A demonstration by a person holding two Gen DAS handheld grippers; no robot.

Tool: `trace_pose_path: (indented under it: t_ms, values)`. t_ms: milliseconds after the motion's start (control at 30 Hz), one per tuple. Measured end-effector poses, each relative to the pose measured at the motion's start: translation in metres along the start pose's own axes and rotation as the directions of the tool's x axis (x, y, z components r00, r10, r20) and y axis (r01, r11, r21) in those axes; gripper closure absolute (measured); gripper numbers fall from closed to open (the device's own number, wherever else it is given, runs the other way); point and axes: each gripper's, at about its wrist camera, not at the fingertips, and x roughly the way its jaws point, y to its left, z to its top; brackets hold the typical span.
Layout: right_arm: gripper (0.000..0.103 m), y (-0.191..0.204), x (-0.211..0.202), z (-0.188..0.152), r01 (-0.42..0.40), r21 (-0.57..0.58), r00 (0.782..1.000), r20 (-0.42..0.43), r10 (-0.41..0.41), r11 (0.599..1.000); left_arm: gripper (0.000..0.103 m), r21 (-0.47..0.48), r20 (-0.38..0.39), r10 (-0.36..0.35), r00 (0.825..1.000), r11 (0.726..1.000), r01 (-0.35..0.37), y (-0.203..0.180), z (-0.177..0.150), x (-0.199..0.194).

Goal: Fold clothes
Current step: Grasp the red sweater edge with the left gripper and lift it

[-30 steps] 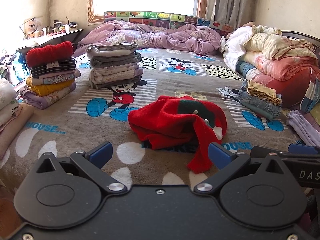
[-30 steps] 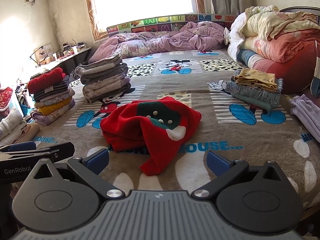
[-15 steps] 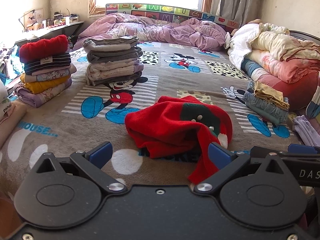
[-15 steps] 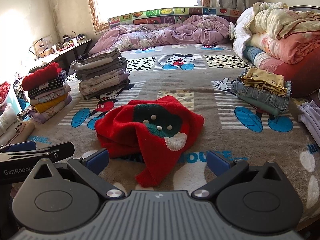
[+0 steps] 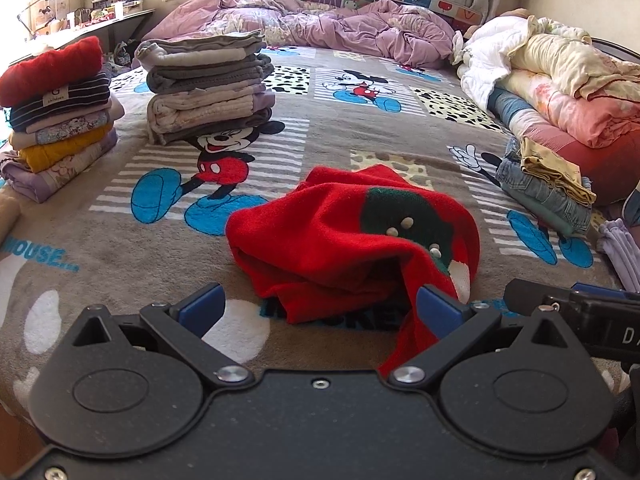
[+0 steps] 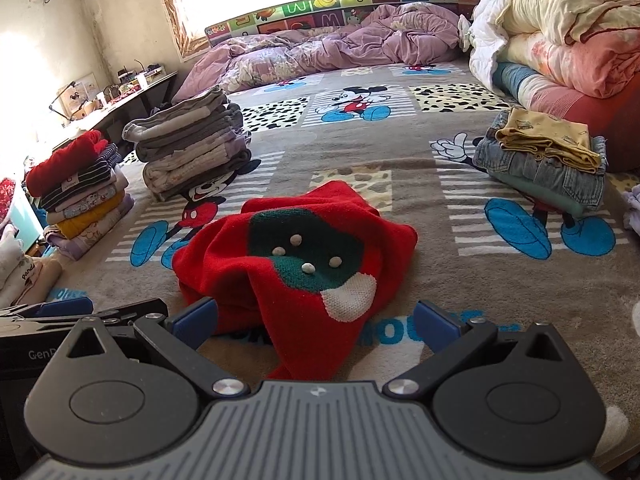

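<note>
A: Left gripper (image 5: pixel 320 308) jaws spread wide, nothing held. Right gripper (image 6: pixel 316 318) same, wide apart and empty.

B: Target?

A: One crumpled red knit sweater with green patch and white bobbles (image 6: pixel 296 256), on the grey Mickey Mouse blanket (image 6: pixel 460 248), just ahead of both grippers.

B: Stacks?

A: Three folded: grey-and-beige pile (image 5: pixel 206 84), red-topped mixed pile (image 5: pixel 56 116) left of it, denim pile with yellow top (image 6: pixel 548 160) on the right. No containers.

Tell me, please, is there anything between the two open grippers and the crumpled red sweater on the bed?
Nothing visible. Only bare blanket lies between the left gripper, the right gripper and the red sweater. The folded piles stand off to both sides.
</note>
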Motion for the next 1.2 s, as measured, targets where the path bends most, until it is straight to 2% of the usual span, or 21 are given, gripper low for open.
trace_pose_path:
  t_ms: [100,200,300,367,433,533,600,667,700,733,800,833,933,967,1033,1067,1133,1200]
  values:
    - [0.0,-0.008,0.009,0.002,-0.041,0.045,0.999,-0.013,0.042,0.998,0.0,-0.036,0.007,-0.019,1.0,0.999,0.019,0.008,0.01,0.012]
    - [0.0,-0.015,0.014,0.001,-0.068,0.071,0.998,0.012,0.067,0.995,0.0,-0.083,-0.001,-0.059,0.998,0.995,0.059,0.019,0.02,0.032]
    - [0.0,-0.023,0.021,0.0,-0.08,0.111,0.997,0.021,0.078,0.991,0.0,-0.162,-0.053,-0.104,0.993,0.982,0.094,0.034,0.028,0.058]
    - [0.0,-0.028,0.026,-0.002,-0.108,0.133,0.994,0.039,0.103,0.985,0.0,-0.215,-0.067,-0.104,0.992,0.973,0.087,0.045,0.033,0.073]
    - [0.0,-0.033,0.031,-0.005,-0.144,0.15,0.989,0.064,0.136,0.978,0.001,-0.3,-0.075,-0.106,0.992,0.951,0.079,0.06,0.036,0.087]
    - [0.0,-0.041,0.041,-0.011,-0.203,0.182,0.979,0.063,0.194,0.962,0.002,-0.446,-0.099,-0.148,0.984,0.89,0.089,0.085,0.036,0.113]
    - [0.0,-0.043,0.045,-0.015,-0.221,0.182,0.975,0.069,0.212,0.958,0.002,-0.495,-0.105,-0.155,0.982,0.865,0.084,0.092,0.036,0.126]
    - [0.0,-0.046,0.049,-0.019,-0.232,0.19,0.973,0.057,0.225,0.954,0.008,-0.527,-0.114,-0.14,0.984,0.848,0.059,0.098,0.037,0.138]
    - [0.0,-0.047,0.05,-0.022,-0.234,0.196,0.972,0.053,0.228,0.952,0.019,-0.529,-0.113,-0.143,0.983,0.846,0.062,0.097,0.038,0.141]
    - [0.0,-0.05,0.051,-0.024,-0.241,0.21,0.97,0.05,0.236,0.947,0.039,-0.532,-0.111,-0.146,0.983,0.845,0.065,0.097,0.039,0.144]
    - [0.0,-0.057,0.052,-0.028,-0.26,0.246,0.966,0.052,0.255,0.934,0.052,-0.531,-0.107,-0.151,0.983,0.844,0.072,0.096,0.042,0.15]
    - [0.0,-0.062,0.053,-0.031,-0.272,0.278,0.962,0.052,0.269,0.921,0.066,-0.492,-0.087,-0.138,0.987,0.867,0.078,0.09,0.046,0.147]
    - [0.0,-0.073,0.053,-0.036,-0.282,0.339,0.957,0.04,0.286,0.897,0.087,-0.36,-0.011,-0.139,0.99,0.924,0.126,0.067,0.056,0.131]
    - [0.0,-0.077,0.052,-0.038,-0.295,0.36,0.953,0.045,0.299,0.885,0.089,-0.311,0.016,-0.146,0.989,0.939,0.144,0.058,0.06,0.125]
    - [0.0,-0.085,0.048,-0.041,-0.32,0.402,0.944,0.057,0.326,0.858,0.09,-0.154,0.08,-0.149,0.986,0.975,0.16,0.033,0.065,0.108]
    - [0.0,-0.089,0.046,-0.042,-0.334,0.423,0.939,0.066,0.339,0.843,0.091,-0.074,0.106,-0.167,0.98,0.982,0.176,0.021,0.066,0.1]
    - [0.0,-0.095,0.04,-0.044,-0.363,0.448,0.927,0.085,0.366,0.817,0.091,0.105,0.149,-0.268,0.952,0.962,0.254,-0.007,0.063,0.081]
    - [0.0,-0.101,0.031,-0.044,-0.386,0.468,0.918,0.107,0.383,0.795,0.091,0.329,0.131,-0.37,0.92,0.891,0.312,-0.04,0.048,0.063]
